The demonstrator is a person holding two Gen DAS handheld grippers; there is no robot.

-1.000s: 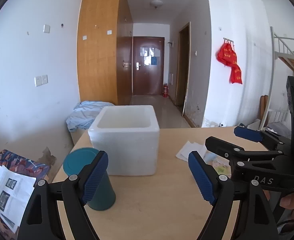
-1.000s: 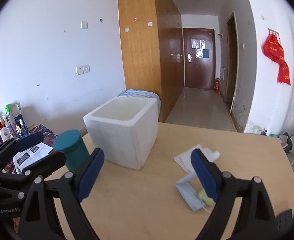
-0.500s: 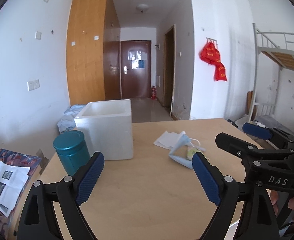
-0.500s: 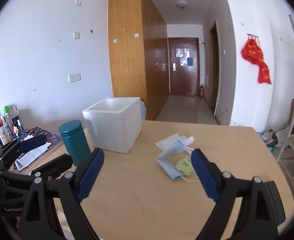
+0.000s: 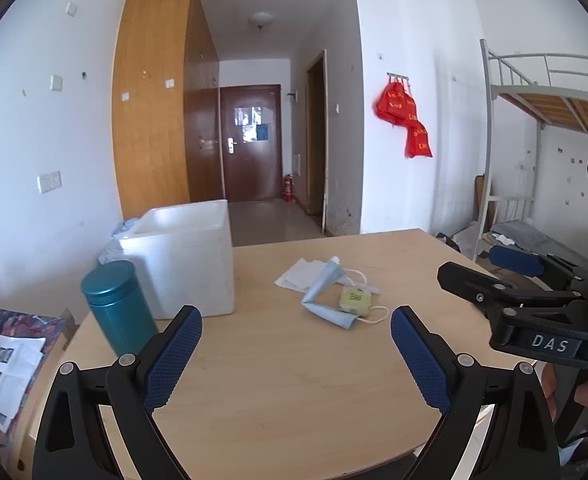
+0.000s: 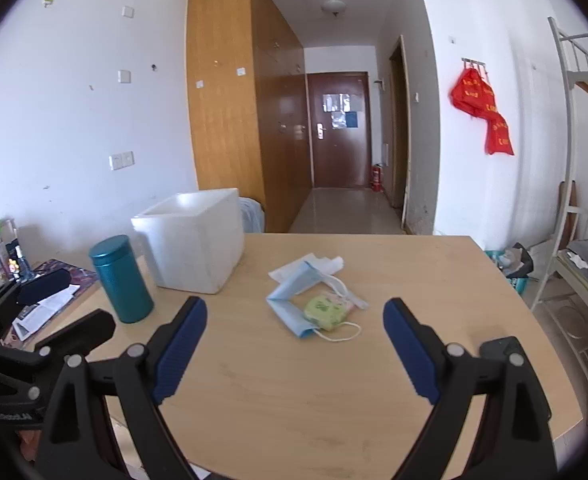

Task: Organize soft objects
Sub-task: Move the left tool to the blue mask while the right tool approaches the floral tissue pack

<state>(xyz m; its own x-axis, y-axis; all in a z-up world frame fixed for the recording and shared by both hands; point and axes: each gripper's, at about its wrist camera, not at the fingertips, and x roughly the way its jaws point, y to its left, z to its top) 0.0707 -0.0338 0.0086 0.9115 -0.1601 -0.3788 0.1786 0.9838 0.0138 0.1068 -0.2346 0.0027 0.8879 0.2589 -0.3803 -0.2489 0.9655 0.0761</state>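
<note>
So the soft stuff first: the blue face mask (image 6: 294, 300) is lying folded in the middle of the bench (image 6: 334, 400), w/ a small yellow-green packet (image 6: 326, 312) resting on/against it and a white tissue (image 6: 294, 266) just behind, touching the mask's far end; nothing's been picked up yet.

What changed: over the last sec we've pulled both views back from the foam box, so the pile that was half hidden behind a fingertip is now fully in view and sitting between the fingers of each tool, but still well ahead of them; no contact. The left hand-held gripper (image 5: 296, 350) has just been opening its jaws, and there's nothing between them but bare bench; it's now spread wide. The right hand-held gripper (image 6: 294, 342) is also wide and empty, barely changed. We'd read that as lining up for the first grab, prob the mask, so the task is basically at the start.

Containers: the white foam box (image 6: 192, 240) sits near the bench's far left corner, open top; from both angles we only see its rim and a bit of inner wall, so can't tell if anything's inside. The teal canister (image 6: 120, 278) stands just beside it w/ its lid on; contents hidden.
</note>
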